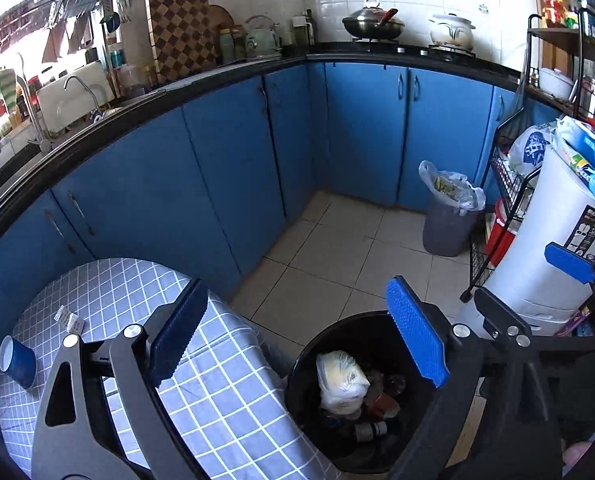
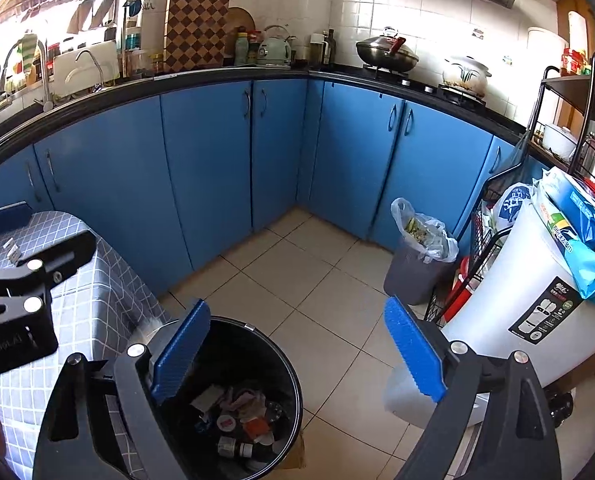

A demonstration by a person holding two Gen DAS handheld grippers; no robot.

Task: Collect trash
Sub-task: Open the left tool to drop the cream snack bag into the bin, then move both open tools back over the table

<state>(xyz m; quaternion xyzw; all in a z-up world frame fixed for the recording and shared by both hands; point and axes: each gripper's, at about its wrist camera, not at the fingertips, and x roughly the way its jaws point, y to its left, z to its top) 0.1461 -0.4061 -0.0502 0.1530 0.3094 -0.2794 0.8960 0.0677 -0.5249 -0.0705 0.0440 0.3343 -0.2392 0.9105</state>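
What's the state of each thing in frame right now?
left claw: open, empty
right claw: open, empty
black bin: upright, no lid, trash inside
white bag: lying in the black bin
blue cup: tipped on its side on the checked tablecloth
grey bin: upright, liner full
wok: lid on
cabinet doors: shut

The table (image 1: pixel 233 392), covered with a grey-blue checked cloth, carries a blue cup (image 1: pixel 17 360) lying on its side and a small white paper scrap (image 1: pixel 71 320) near it. On the tiled floor (image 1: pixel 337 256) beside the table stands a black trash bin (image 1: pixel 337 344) holding rubbish, and farther off a grey bin (image 1: pixel 445 228) lined with a plastic bag.
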